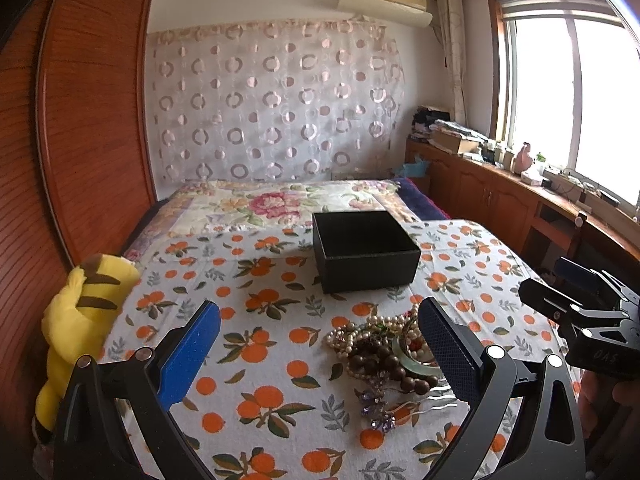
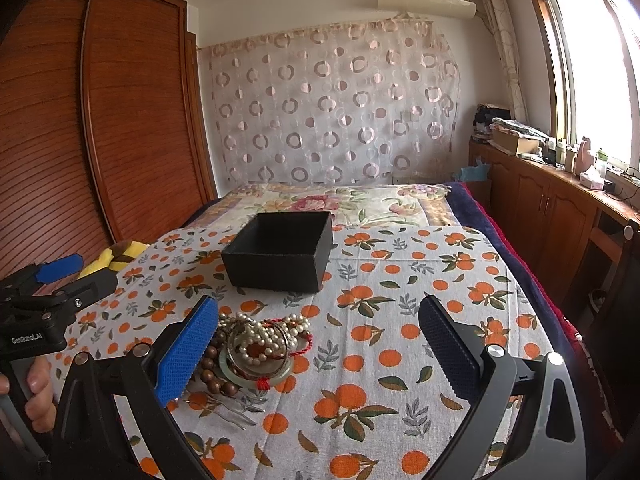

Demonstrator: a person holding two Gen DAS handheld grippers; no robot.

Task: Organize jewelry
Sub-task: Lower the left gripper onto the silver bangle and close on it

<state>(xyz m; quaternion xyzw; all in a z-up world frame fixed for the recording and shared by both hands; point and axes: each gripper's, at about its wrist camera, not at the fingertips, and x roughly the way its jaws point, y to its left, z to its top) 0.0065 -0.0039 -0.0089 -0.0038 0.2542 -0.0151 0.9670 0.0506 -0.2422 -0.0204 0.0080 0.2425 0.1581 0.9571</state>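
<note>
Both the left tool [image 1: 318,334] and right tool [image 2: 318,330] hover with fingers apart, empty. A tangled heap of pearl strands, brown wooden beads and bangles [image 2: 256,346] lies on the orange-print cloth [image 2: 400,320], near the open black box [image 2: 280,252]. Best to pinch one piece at the heap's edge, lifting slowly to avoid dragging neighbours.

A home bedroom – bed [image 1: 280,204], wardrobe [image 1: 92,120], curtained window [image 1: 568,92]

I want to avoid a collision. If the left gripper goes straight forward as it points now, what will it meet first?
Probably the tablecloth, short of the black box. The left gripper is open, and the jewelry pile lies beside its right finger, off the centre line. Depth is uncertain.
</note>
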